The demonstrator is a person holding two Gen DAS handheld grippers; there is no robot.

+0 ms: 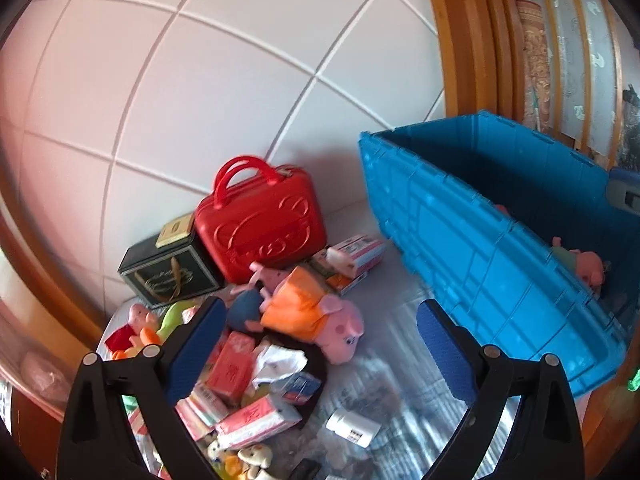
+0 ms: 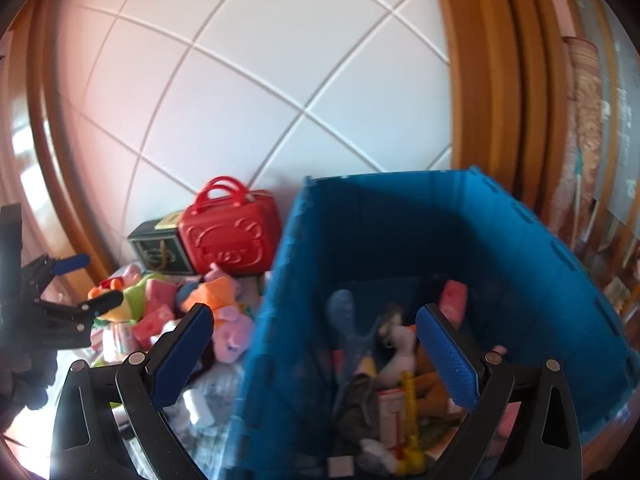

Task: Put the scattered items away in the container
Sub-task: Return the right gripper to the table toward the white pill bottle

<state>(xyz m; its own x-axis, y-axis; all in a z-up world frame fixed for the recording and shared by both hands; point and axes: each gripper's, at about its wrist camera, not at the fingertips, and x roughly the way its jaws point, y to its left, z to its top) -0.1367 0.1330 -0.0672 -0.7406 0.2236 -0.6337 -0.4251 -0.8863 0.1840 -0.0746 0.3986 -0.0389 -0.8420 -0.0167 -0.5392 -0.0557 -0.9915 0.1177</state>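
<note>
A blue plastic crate [image 1: 480, 248] stands at the right, with a pink pig plush [image 1: 580, 264] lying inside. Left of it lies a heap of scattered items: a pig plush in an orange dress [image 1: 304, 308], red packets [image 1: 234, 364] and a white bottle [image 1: 352, 428]. My left gripper [image 1: 322, 312] hangs open above the heap with nothing between its fingers. My right gripper [image 2: 315, 314] is open and empty over the crate [image 2: 280, 320], which holds several toys, among them a white plush [image 2: 400, 352]. The left gripper [image 2: 88, 283] shows at the left edge of the right wrist view.
A red toy case [image 1: 264, 224] and a dark green box [image 1: 168, 272] stand against the white tiled wall [image 1: 200, 80] behind the heap. A wooden frame [image 1: 460, 40] runs up behind the crate. Patterned cloth [image 1: 400, 360] covers the surface.
</note>
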